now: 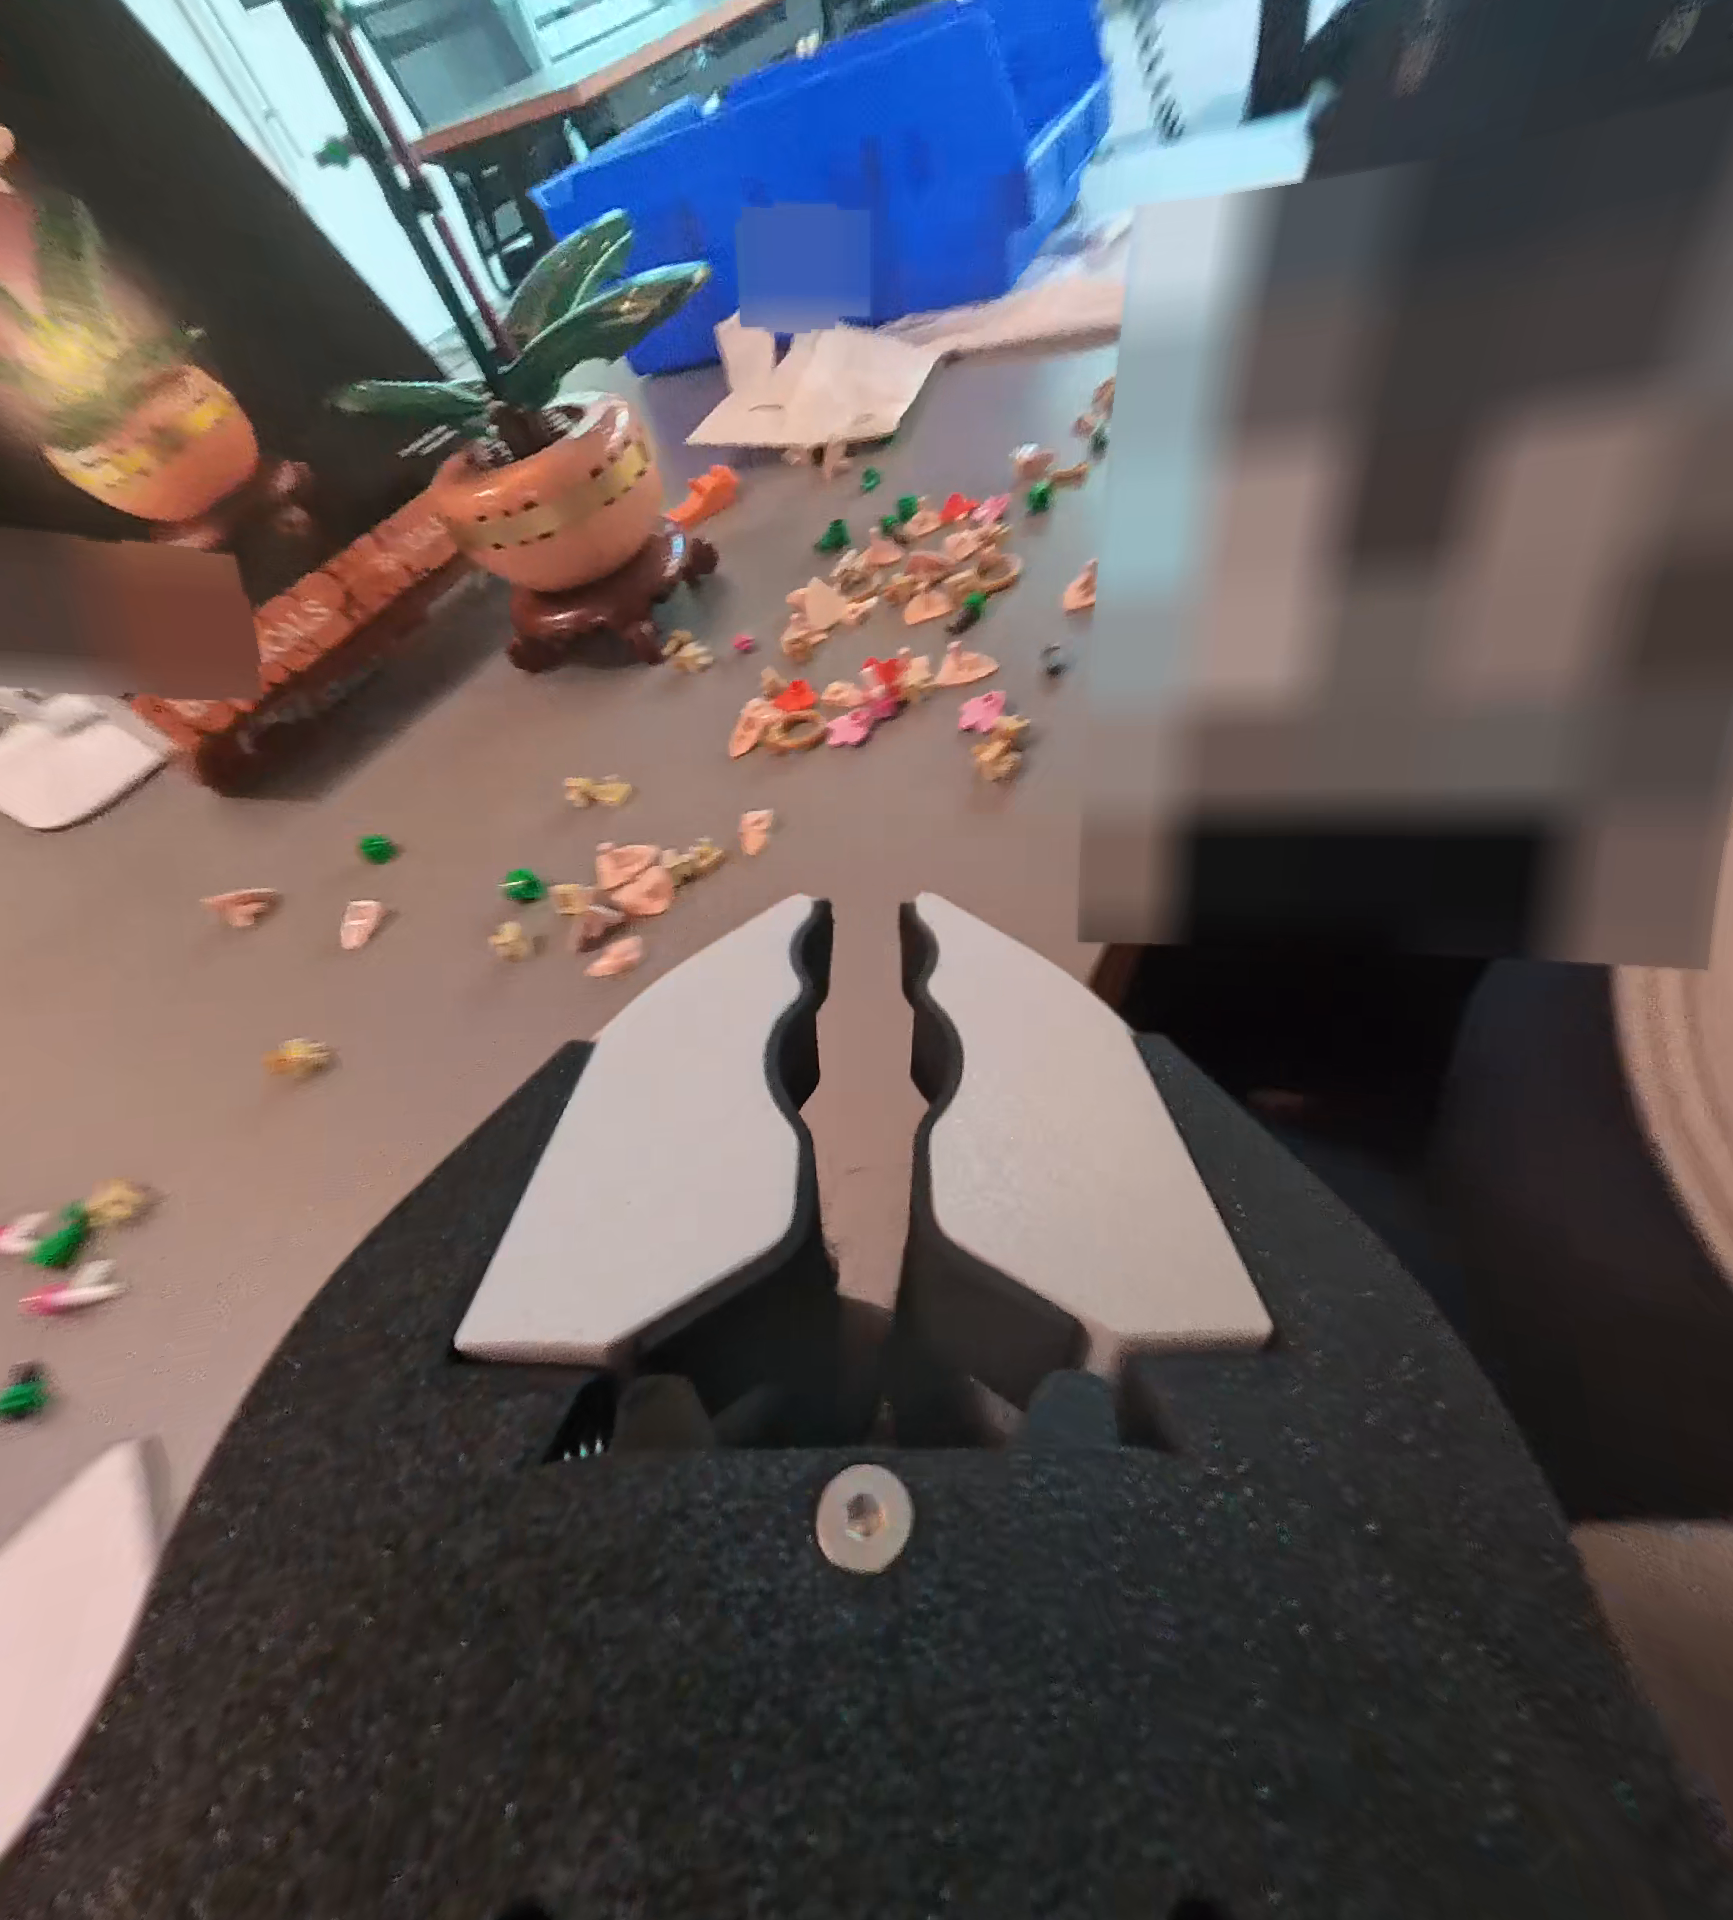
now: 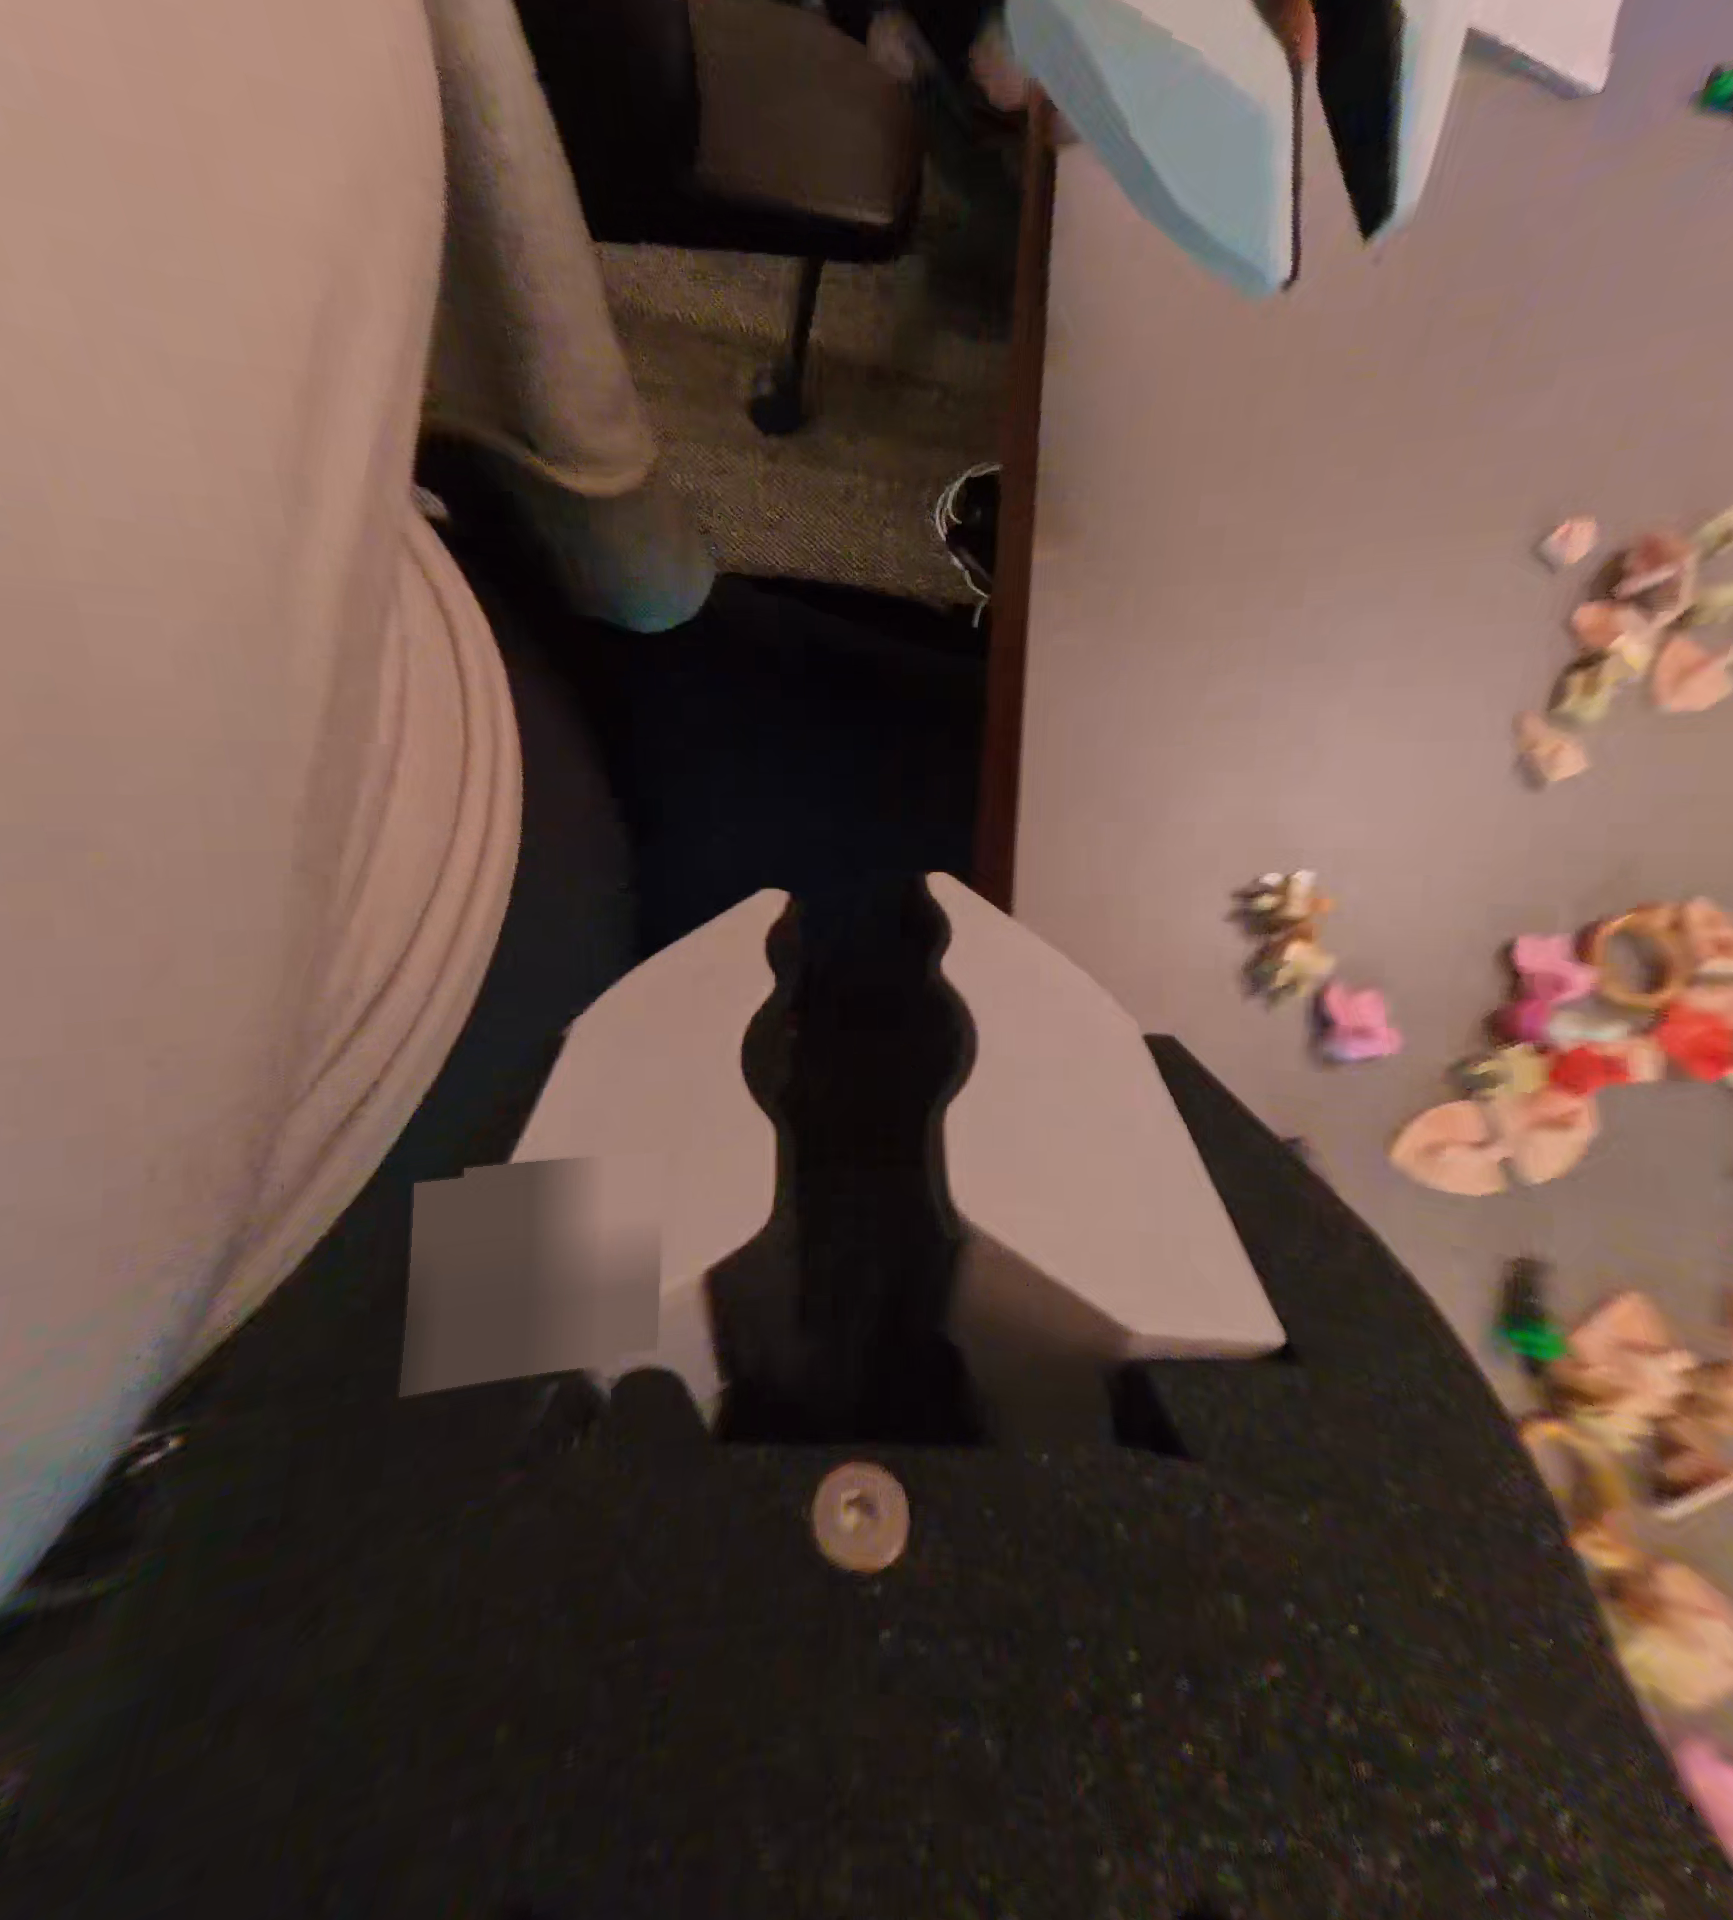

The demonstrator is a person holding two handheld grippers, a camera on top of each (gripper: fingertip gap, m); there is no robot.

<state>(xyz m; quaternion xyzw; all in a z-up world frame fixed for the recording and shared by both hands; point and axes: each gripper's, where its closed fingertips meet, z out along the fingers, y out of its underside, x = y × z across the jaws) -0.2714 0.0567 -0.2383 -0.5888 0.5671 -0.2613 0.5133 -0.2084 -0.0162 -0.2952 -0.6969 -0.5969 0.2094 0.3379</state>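
Left gripper (image 1: 864, 914) held slightly apart, empty, above desk (image 1: 218, 1039) nr scattered toy pieces (image 1: 633, 883); right gripper (image 2: 846, 894) parted, empty, at desk edge.

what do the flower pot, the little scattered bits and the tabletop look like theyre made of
Flower pot: likely glossy plastic bricks; studded gold band, shiny highlights, though blur leaves it open.
Scattered bits: small hard plastic pieces in pink, tan, green and red, with crisp moulded shapes.
Tabletop: smooth matt grey surface, probably laminate; a dark brown edge shows in the right wrist view.
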